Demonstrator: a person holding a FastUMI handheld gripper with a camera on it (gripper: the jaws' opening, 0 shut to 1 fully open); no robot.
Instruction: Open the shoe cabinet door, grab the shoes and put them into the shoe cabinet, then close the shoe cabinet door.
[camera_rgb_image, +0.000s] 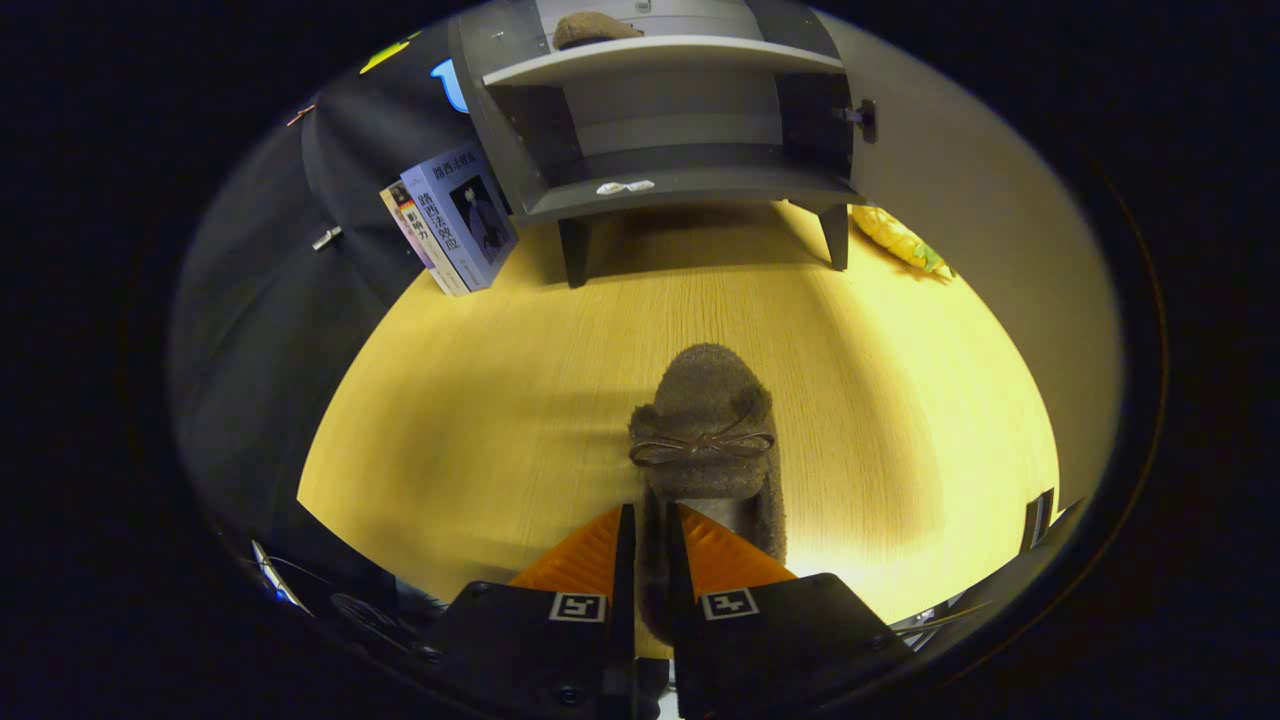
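In the gripper view we saw the gripper (650, 560) clenched on the near heel wall of a fuzzy brown shoe (708, 425), one finger on either side of it. The shoe's toe, with its small bow, pointed away over the wooden table (480, 420); whether the sole rested on the wood or hung just above it we could not tell. At the far edge stood the grey shoe cabinet (670, 130), open, with a second shoe (592, 28) already on its upper shelf. Books (455, 220) leaned just left of the cabinet, and a yellow patterned object (900, 240) lay by its right leg.
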